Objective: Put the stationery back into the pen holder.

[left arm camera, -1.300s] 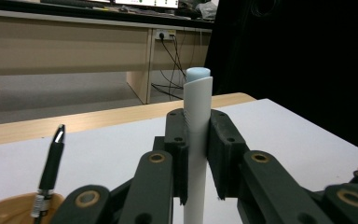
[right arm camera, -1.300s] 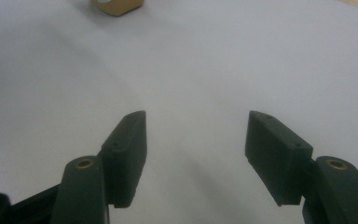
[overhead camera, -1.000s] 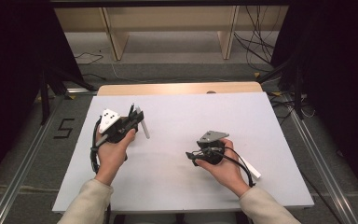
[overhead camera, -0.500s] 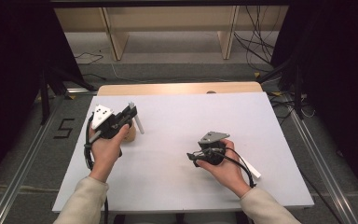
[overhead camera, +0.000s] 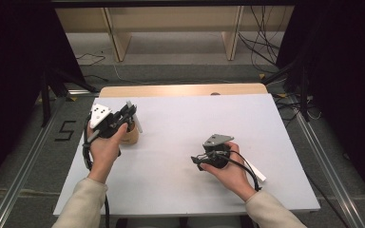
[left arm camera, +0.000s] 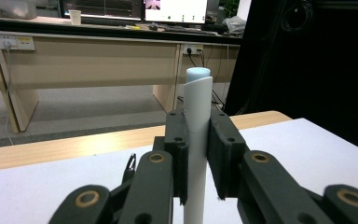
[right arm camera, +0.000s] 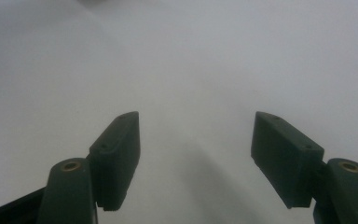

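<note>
Left gripper (left arm camera: 196, 154) clamped on an upright white tube (left arm camera: 197, 140). Right gripper (right arm camera: 196, 154) spread wide, empty, over the bench (overhead camera: 180, 123). Probably carrying the tube; next, setting it down gently.

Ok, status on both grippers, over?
Left gripper shut on white paper tube, upright, over the tan cup. Right gripper open, nothing between, low over white tabletop. No obstructions.

blk claws (left arm camera: 198, 158), brass pivot screws, cream sleeves (overhead camera: 83, 204)
</note>
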Demonstrator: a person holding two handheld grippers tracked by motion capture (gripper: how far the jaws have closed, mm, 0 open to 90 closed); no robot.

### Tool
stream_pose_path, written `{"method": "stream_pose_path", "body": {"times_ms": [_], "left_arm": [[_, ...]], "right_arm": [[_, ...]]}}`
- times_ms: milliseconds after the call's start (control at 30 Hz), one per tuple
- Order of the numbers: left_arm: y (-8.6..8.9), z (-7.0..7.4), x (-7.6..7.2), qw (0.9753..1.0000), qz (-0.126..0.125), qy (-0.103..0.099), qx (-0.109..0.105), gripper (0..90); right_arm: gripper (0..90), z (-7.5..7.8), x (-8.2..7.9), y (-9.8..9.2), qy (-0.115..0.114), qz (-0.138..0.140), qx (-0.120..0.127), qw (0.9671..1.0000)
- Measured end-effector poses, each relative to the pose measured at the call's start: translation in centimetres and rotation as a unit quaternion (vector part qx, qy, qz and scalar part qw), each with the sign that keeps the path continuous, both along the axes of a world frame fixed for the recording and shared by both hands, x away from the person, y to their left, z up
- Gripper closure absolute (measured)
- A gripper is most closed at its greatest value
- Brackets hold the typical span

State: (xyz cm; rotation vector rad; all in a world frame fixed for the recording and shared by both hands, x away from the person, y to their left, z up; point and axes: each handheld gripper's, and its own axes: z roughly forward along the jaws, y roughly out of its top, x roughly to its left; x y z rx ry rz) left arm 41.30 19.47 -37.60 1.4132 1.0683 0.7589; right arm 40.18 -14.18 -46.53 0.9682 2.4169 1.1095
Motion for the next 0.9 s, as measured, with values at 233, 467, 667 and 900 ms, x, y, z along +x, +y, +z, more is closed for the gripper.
{"method": "stream_pose_path", "body": {"times_ms": [233, 467, 667, 900], "left_arm": [[0.4, 0.3, 0.2, 1.0000, 0.007, -0.006, 0.002, 78.8], [0.8, 0.8, 0.5, 0.9998, 0.014, -0.013, 0.002, 78.8], [1.2, 1.0, 0.9, 0.9996, 0.022, -0.018, 0.003, 78.8], [1.5, 1.2, 1.3, 0.9992, 0.032, -0.024, 0.006, 78.8]], "right_arm": [[32.4, 0.0, 0.0, 0.0, -0.001, -0.002, -0.002, 1.0000], [32.1, -0.1, 0.1, 0.0, -0.001, -0.001, -0.006, 1.0000], [31.8, -0.2, 0.1, 0.0, 0.000, -0.002, -0.007, 1.0000], [31.6, -0.2, 0.1, 0.0, 0.000, -0.002, -0.009, 1.0000]]}}
